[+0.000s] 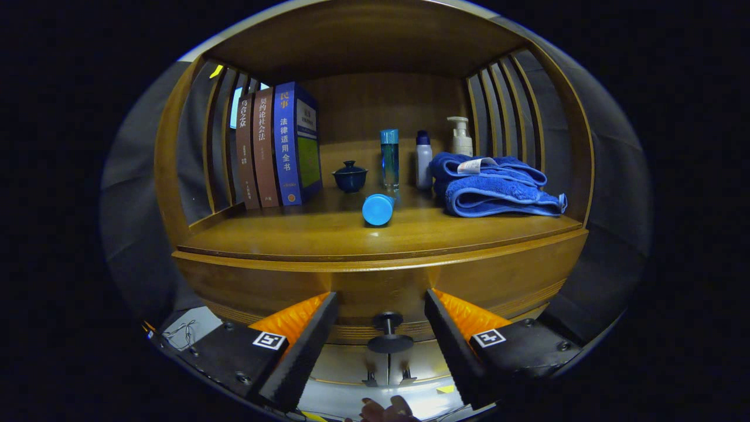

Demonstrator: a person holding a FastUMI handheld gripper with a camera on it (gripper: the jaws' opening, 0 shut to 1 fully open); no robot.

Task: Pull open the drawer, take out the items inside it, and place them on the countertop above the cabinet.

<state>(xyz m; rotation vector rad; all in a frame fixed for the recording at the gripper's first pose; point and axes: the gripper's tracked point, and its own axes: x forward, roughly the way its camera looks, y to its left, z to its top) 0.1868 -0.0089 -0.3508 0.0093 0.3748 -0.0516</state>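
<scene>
While the wooden cabinet (pixel 375 281) takes most of the frame, its open shelf with slatted sides occupies the upper and middle part, and its countertop (pixel 328 231) runs across the centre as a wide brown board. Below the countertop, in the lower middle of the frame, is the drawer (pixel 263 287), and its front looks flush with the cabinet, so it appears closed; what lies inside cannot be seen. On the right side of the countertop lies a folded blue towel (pixel 495 184). At the left stand three books (pixel 278 146) upright, side by side, leaning a little on each other. Behind the towel is a pale pump bottle (pixel 460 136), and just left of the towel are a white bottle with dark cap (pixel 423 159) and a tall clear blue bottle (pixel 389 158). A blue cylinder (pixel 378 209) lies on its side near the centre, in front of the tall bottle, and a small dark lidded cup (pixel 350 176) stands between it and the books. The gripper (pixel 381 319) is at the bottom of the frame with its fingers spread apart, holding nothing. The small dark drawer knob (pixel 389 333) sits between the two fingers, touching neither of them.
</scene>
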